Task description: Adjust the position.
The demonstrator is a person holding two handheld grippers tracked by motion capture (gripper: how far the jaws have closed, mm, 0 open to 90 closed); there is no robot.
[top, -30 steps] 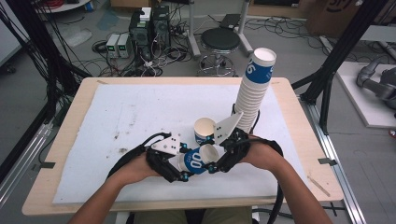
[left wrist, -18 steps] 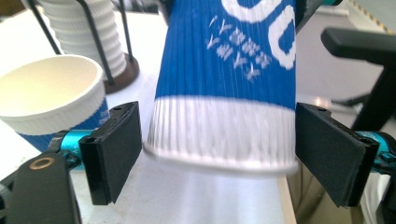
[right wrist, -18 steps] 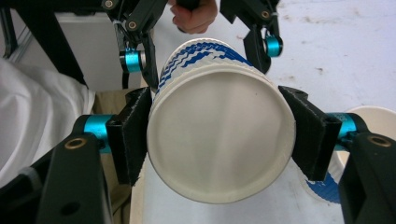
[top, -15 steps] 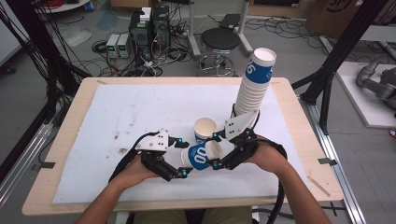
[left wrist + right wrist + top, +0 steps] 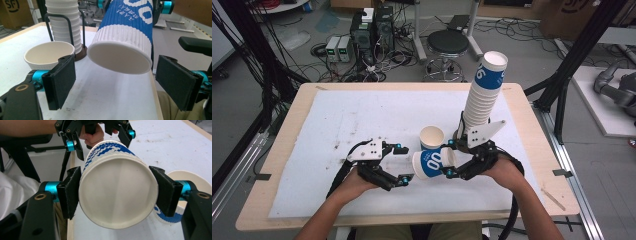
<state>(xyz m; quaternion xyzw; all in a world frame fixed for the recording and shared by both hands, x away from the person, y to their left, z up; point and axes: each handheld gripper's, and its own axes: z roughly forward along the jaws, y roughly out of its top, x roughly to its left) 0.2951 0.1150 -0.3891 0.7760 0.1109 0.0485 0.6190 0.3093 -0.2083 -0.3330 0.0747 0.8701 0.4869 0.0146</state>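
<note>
The right gripper is clamping a blue-and-white ribbed paper cup sideways above the tabletop, while the left gripper, jaws having just opened, is standing apart just beyond its rim, with an upright white paper cup and tall cup stack close behind.

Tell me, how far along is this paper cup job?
Done: one blue-and-white paper cup stands upright on the white table mat. In hand: the right gripper clamps a second blue-and-white cup on its side, and the left gripper, jaws just opened, is clear of it. Left: the tall cup stack in its holder.
</note>
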